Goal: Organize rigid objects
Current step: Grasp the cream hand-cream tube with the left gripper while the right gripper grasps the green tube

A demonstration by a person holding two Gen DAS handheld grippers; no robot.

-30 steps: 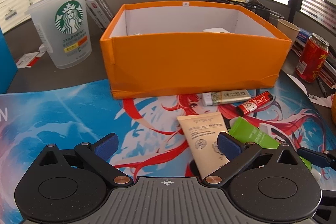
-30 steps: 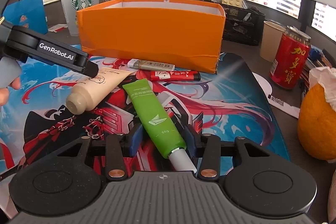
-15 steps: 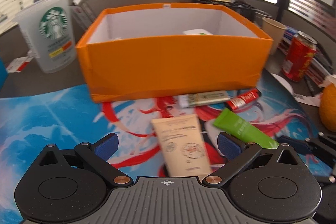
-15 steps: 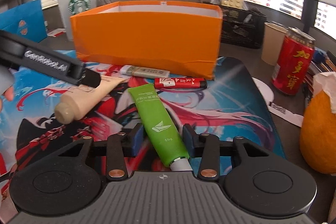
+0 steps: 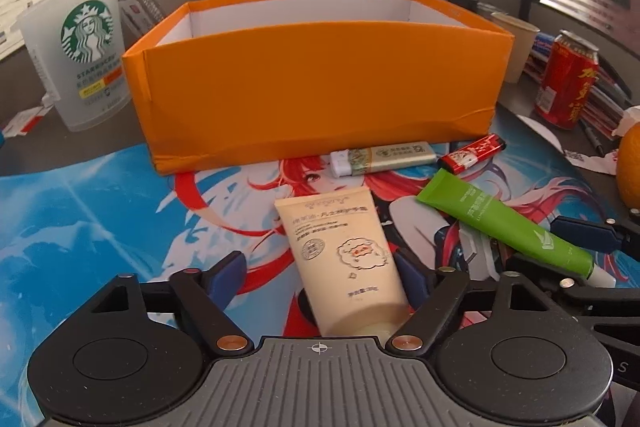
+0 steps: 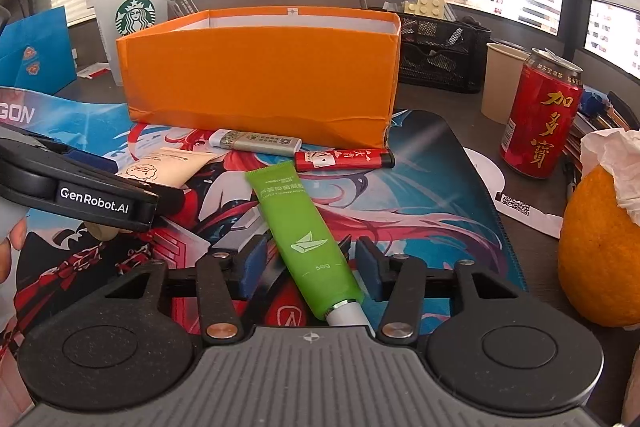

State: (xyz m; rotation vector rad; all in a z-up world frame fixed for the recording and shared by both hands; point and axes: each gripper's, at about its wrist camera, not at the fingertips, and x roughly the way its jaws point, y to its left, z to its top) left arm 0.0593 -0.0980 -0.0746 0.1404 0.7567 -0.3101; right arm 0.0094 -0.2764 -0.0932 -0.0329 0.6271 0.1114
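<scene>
Left gripper [image 5: 320,273]: jaws closing around the cream tube [image 5: 344,259] at lower centre, not clamped. Right gripper [image 6: 306,265]: jaws opening, green tube [image 6: 304,231] between them, unclamped. Count: two tubes, two lighters [image 6: 260,141], one orange box [image 6: 260,75] at upper centre.

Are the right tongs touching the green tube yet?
Apart. The right wrist view shows mat on both sides of the green tube between the opening right tongs.

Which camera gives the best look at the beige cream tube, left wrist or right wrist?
The left wrist view. There the beige cream tube lies lengthwise in the middle, its printed face in full sight down to the cap. In the right wrist view the beige cream tube sits far left, and the left claw's body hides its lower half.
</scene>
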